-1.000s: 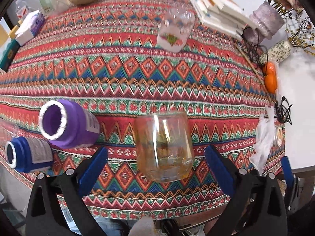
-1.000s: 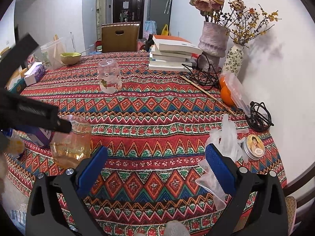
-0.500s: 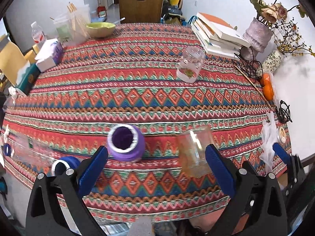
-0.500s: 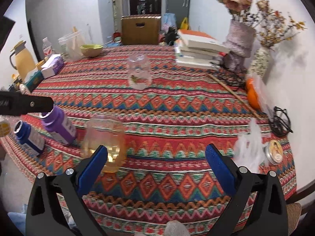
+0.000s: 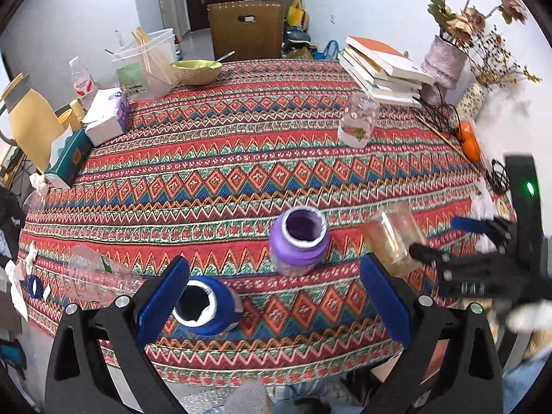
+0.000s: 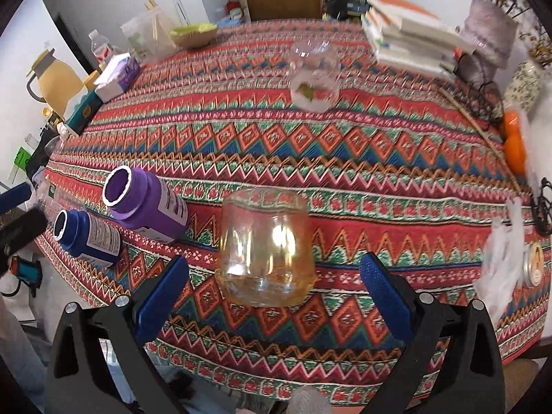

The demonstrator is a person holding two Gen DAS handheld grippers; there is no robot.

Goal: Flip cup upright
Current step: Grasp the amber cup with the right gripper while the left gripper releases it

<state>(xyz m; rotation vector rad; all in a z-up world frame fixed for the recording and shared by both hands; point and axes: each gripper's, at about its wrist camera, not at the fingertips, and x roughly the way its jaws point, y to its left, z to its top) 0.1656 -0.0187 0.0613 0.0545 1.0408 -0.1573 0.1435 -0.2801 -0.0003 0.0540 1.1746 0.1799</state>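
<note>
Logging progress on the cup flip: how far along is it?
Nothing looks done: the amber glass cup stands mouth-down on the tablecloth. In hand: the right gripper is open, fingers either side of the cup, not touching. The left gripper is open and holds nothing. Left: grasp, turn over, set down upright.

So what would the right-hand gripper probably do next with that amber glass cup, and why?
Probably ease forward and close on the amber glass cup. It sits mouth-down on the patterned tablecloth, roughly centred between the open blue pads of the right gripper, not yet touched, so gripping it likely precedes flipping.
</note>
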